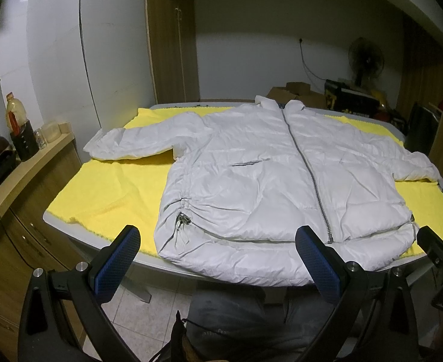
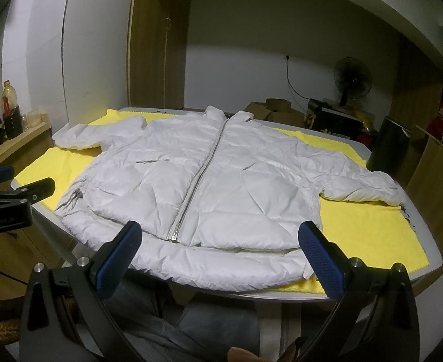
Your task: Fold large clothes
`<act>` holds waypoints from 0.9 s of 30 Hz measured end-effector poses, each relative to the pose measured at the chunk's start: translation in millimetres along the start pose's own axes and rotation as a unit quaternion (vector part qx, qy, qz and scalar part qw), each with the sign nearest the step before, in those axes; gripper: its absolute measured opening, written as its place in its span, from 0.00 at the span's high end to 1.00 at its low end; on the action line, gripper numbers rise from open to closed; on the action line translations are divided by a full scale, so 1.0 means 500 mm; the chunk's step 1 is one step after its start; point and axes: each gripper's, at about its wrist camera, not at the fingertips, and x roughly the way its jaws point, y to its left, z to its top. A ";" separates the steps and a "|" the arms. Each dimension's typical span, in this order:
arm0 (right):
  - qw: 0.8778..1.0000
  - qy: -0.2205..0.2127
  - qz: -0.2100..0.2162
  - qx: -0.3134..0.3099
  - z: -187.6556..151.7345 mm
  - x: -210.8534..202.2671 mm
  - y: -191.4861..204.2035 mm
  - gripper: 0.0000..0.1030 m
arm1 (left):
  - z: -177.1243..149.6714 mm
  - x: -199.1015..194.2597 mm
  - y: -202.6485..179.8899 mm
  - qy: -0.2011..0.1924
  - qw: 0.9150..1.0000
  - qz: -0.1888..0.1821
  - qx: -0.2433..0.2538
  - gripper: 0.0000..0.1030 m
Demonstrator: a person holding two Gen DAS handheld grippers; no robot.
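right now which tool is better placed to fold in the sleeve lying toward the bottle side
Left. The left tool is open at the hem on that side of the white jacket, nearer that sleeve. The right tool, also open, faces the hem's other half.

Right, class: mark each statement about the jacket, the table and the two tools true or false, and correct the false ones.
1. The white jacket lies front up, zipped shut. True.
2. The left tool grips the hem. False: its jaws are open and hold nothing.
3. A yellow cloth lies under the jacket. True.
4. Both sleeves are folded across the chest. False: each is spread out to its side.
5. The right tool is open, short of the hem. True.
6. The zipper is red. False: it is grey metal.
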 end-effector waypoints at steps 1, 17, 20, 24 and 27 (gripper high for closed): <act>1.000 0.000 0.000 0.000 -0.002 0.000 0.000 0.00 | 0.000 0.002 0.000 -0.001 1.000 0.001 0.001 0.00; 0.991 -0.045 0.115 -0.043 -0.033 0.085 0.055 0.00 | 0.106 0.270 0.348 0.060 0.910 -0.292 -0.287 0.00; 0.989 -0.045 0.137 -0.041 -0.030 0.120 0.067 0.00 | 0.153 0.357 0.432 0.073 0.907 -0.258 -0.324 0.00; 0.989 -0.032 0.142 -0.019 -0.021 0.165 0.064 0.00 | 0.184 0.505 0.491 0.121 0.875 -0.267 -0.384 0.00; 0.991 -0.019 0.134 -0.010 -0.014 0.189 0.052 0.00 | 0.198 0.590 0.540 0.125 0.859 -0.227 -0.442 0.00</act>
